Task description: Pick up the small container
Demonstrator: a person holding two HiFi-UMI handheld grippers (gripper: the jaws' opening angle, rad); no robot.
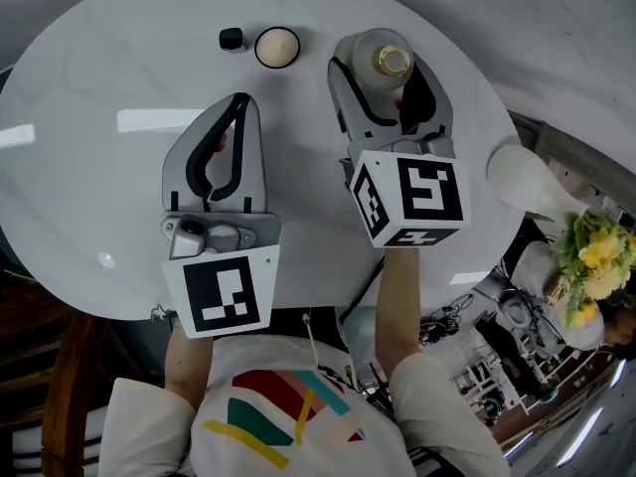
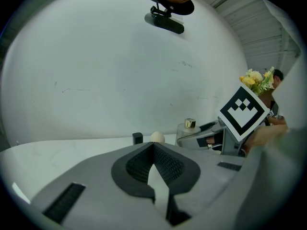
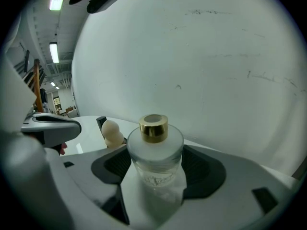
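The small container is a frosted glass bottle [image 1: 392,61] with a gold cap, at the far right of the round white table [image 1: 109,78]. My right gripper [image 1: 386,70] is shut on the bottle [image 3: 154,150], with a dark pad against each of its sides. I cannot tell whether its base still touches the table. My left gripper [image 1: 239,99] hovers over the table's middle, shut and holding nothing; its tips [image 2: 153,145] meet. From the left gripper view, the bottle [image 2: 188,131] shows at the right inside the other gripper.
A small black cap [image 1: 231,38] and a beige egg-shaped sponge [image 1: 276,47] sit at the table's far side, left of the bottle. Yellow flowers [image 1: 593,254] and floor clutter lie beyond the table's right edge. A wooden chair [image 1: 62,396] stands at the lower left.
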